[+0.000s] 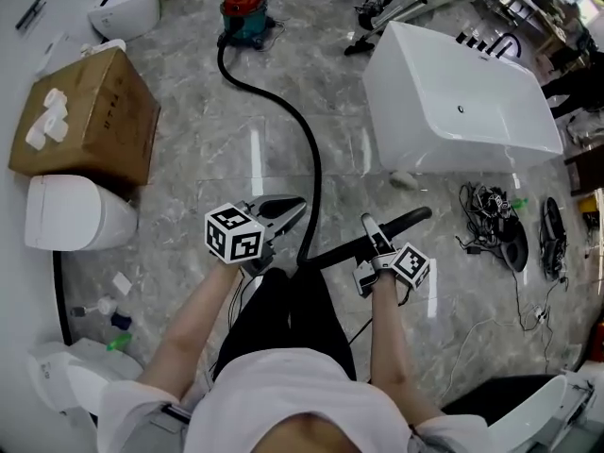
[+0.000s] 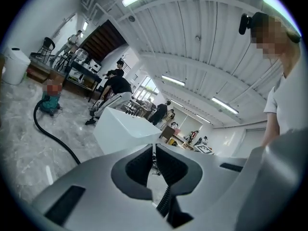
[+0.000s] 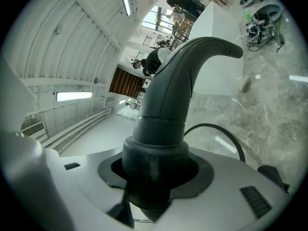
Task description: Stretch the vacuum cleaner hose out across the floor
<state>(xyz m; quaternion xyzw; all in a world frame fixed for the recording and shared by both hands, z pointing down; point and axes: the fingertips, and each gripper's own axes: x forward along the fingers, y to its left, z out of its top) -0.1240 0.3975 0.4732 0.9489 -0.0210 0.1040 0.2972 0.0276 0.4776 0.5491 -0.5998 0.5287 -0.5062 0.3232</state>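
Your right tongs (image 3: 156, 177) grasp the hose's curved handle end (image 3: 178, 81), ready to pull it. The hose (image 1: 311, 159) snakes over the floor (image 1: 189, 159) from the far red vacuum cleaner (image 1: 243, 9). Your left tongs (image 2: 154, 150) are clenched, seemingly empty, just left of it.

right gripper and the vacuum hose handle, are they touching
Touching. In its own view, the right gripper has both jaws pressed against the thick base of the hose handle, with no gap showing.
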